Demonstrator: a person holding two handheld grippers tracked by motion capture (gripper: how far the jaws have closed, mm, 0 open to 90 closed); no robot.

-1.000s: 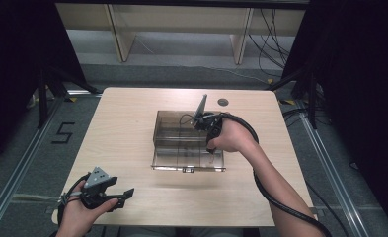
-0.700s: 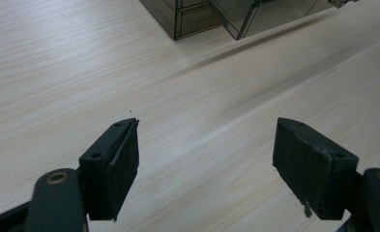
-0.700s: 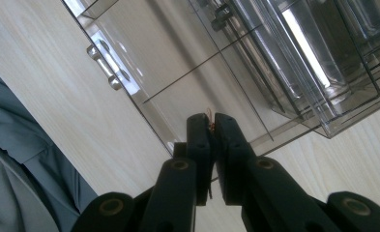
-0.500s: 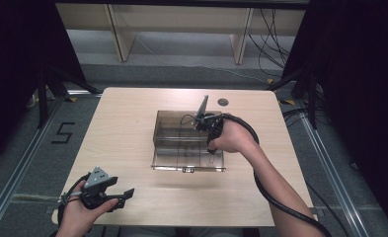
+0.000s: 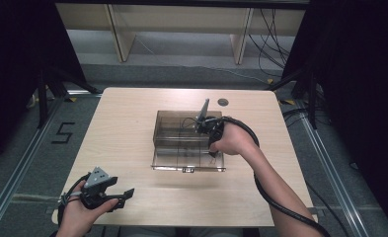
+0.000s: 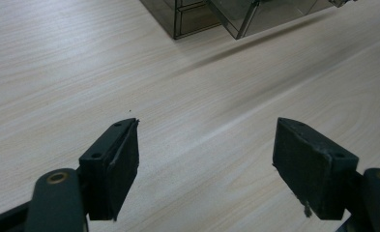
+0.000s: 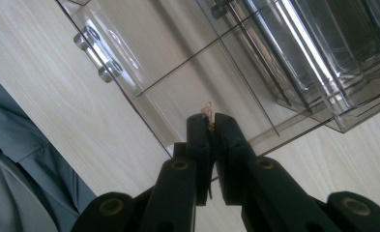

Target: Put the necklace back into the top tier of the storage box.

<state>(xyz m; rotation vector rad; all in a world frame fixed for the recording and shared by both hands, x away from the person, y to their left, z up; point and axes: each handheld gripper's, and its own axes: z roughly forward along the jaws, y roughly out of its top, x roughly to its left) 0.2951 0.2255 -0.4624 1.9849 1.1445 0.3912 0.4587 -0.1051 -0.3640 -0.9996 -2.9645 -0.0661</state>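
While the light wooden table (image 5: 132, 123) carries everything, a smoky clear organizer box (image 5: 174, 131) sits near its middle, one shallow drawer (image 5: 186, 159) pulled out toward the near edge. Over the right end of that drawer, the right gripper (image 7: 211, 123) has its jaws pressed together on a tiny gold-coloured piece (image 7: 208, 110), held just above the drawer's clear bottom. At the near left corner, well apart from the box, the left gripper (image 6: 204, 154) hangs over bare wood, its jaws spread wide and holding nothing.
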